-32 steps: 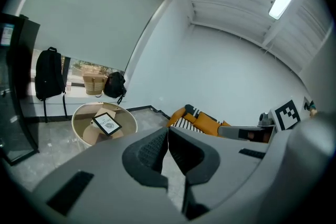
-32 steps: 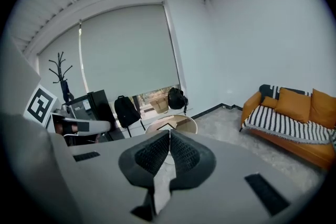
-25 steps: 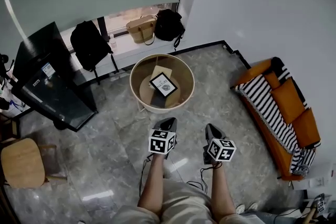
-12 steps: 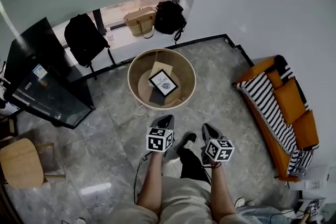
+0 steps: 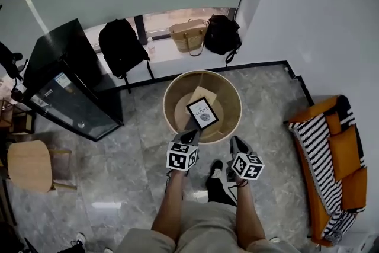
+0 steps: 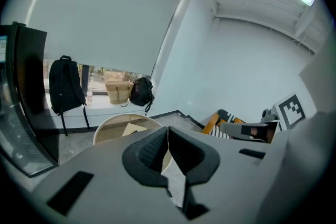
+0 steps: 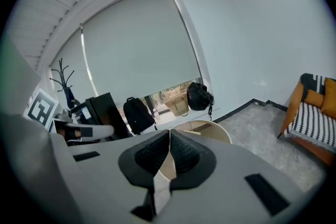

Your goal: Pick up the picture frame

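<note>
Since the earlier frame, both grippers had advanced to the near rim of the round table. The black cabinet stood at far left; its white label was too small to read. The orange sofa stood at right. The picture frame lay tilted inside the table's rim, its printed heading illegible. The left gripper had its jaws together on nothing. The right gripper was likewise closed and empty.
</note>
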{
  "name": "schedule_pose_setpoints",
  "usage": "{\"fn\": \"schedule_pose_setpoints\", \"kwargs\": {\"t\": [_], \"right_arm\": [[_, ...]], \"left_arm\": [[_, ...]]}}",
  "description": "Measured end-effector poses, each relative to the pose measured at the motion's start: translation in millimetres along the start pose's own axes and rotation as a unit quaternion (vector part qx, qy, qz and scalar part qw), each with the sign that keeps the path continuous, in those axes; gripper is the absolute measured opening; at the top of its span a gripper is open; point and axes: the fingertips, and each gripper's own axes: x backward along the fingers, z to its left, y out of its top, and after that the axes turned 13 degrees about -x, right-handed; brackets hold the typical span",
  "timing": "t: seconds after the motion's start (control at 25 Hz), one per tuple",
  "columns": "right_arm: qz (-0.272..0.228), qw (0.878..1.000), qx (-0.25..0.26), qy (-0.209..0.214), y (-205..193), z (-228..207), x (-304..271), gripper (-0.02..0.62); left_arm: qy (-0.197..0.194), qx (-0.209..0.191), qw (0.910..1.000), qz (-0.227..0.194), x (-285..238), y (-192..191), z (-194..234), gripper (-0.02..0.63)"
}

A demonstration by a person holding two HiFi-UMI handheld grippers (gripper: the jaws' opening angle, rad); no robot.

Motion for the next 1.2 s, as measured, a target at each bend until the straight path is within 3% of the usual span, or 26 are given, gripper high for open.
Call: {"fn": "schedule_pose_setpoints", "kwargs": {"t": [0.2,0.44,0.64,0.84,1.0,1.2], "right_arm": [[-0.008,0.998,-0.036,0.043,56.2,-26.2,-47.1,0.034],[0.043,0.992,-0.047,0.110,90.1,-55.5,-94.2,0.034],[0.108,0.977,-0.044,0.180,75.7,-74.7,-126.4,0.034],[0.178,0.961,-0.012,0.212,51.4,-86.5,-152.0,0.034],[0.241,0.947,0.031,0.211,17.0,-103.8,-167.7,0.034],[0.318,0.912,0.057,0.252,-25.5,-119.4,-189.6,0.032]], "left_arm": [[0.013,0.006,0.9998,0.012,-60.1,26.0,2.0,0.020],[0.028,0.013,0.9991,0.027,-118.9,42.9,-6.5,0.020],[0.086,0.038,0.9935,0.064,-125.7,19.7,10.1,0.020],[0.128,0.084,0.9852,0.077,-134.4,-6.5,16.1,0.020],[0.121,0.105,0.9824,0.096,-153.5,-40.8,7.3,0.020],[0.085,0.131,0.9815,0.112,-193.1,-84.8,4.9,0.020]]}}
